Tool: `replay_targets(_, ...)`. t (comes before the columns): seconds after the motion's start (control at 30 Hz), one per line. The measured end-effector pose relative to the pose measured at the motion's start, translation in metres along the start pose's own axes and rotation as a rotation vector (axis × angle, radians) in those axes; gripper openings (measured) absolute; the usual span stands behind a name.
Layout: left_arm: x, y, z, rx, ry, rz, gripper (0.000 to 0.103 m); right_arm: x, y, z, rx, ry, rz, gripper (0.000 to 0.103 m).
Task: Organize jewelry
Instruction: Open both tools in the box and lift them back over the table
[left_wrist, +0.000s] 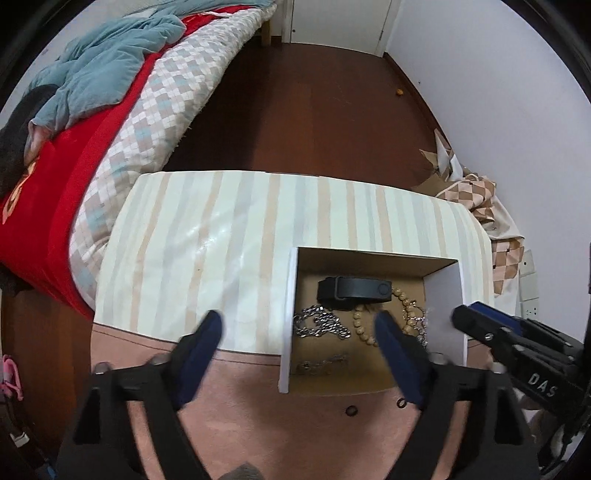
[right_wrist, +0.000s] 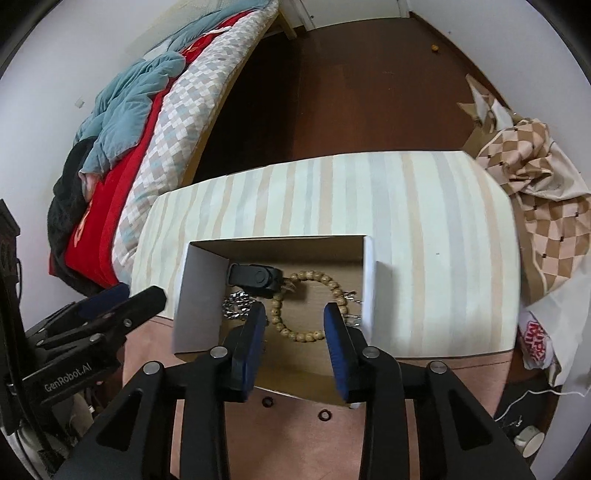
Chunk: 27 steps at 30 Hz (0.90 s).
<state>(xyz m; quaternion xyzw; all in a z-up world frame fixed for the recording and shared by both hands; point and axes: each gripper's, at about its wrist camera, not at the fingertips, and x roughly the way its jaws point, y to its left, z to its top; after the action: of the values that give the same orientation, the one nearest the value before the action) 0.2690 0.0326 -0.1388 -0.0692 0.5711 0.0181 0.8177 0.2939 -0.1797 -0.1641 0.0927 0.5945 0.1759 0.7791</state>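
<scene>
An open cardboard box (left_wrist: 445, 291) (right_wrist: 201, 284) sits on the striped table and holds a black band (left_wrist: 354, 291) (right_wrist: 255, 280), a silver chain (left_wrist: 319, 325) (right_wrist: 236, 304), a wooden bead bracelet (left_wrist: 360, 326) (right_wrist: 306, 306) and another chain (left_wrist: 323, 363). Two small dark rings (left_wrist: 351, 410) (right_wrist: 266, 401) lie on the pink mat in front of the box. My left gripper (left_wrist: 299, 332) is open and empty over the box's left wall. My right gripper (right_wrist: 295, 317) is open and empty above the box, over the bead bracelet; it also shows in the left wrist view (left_wrist: 476, 317).
The striped table (left_wrist: 207, 236) (right_wrist: 424, 229) has a pink mat (left_wrist: 240, 402) at its near edge. A bed (left_wrist: 110, 122) with red and checked covers stands left. Checked cloth and bags (right_wrist: 535, 206) lie on the floor at right.
</scene>
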Motion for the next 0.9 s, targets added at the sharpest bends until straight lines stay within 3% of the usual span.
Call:
replay_targets(0.1,-0.004,0.002,-0.006,0.014,-0.03,0.044,0.097,-0.008,0.0,-0.004,-0.013,-0.021,-0.044,0.038)
replay_targets(0.17,-0.008,0.003,-0.012,0.02,-0.056,0.075,0.103,-0.014,0.002,-0.009,-0.026,-0.043,-0.095,0.055)
replay_targets(0.23,-0.01,0.004,-0.017,0.023,-0.074,0.089,0.103,-0.019,0.005,-0.016,-0.037,-0.06,-0.149,0.064)
replay_targets(0.37,-0.012,0.005,-0.031,0.025,-0.091,0.119,0.103,-0.025,0.01,-0.031,-0.064,-0.089,-0.288,0.094)
replay_targets(0.57,-0.024,0.002,-0.05,0.027,-0.118,0.128,0.103,-0.034,0.013,-0.055,-0.073,-0.119,-0.391,0.1)
replay_targets(0.9,-0.084,-0.009,-0.079,0.053,-0.244,0.123,0.103,-0.087,0.033,-0.085,-0.074,-0.232,-0.432,0.1)
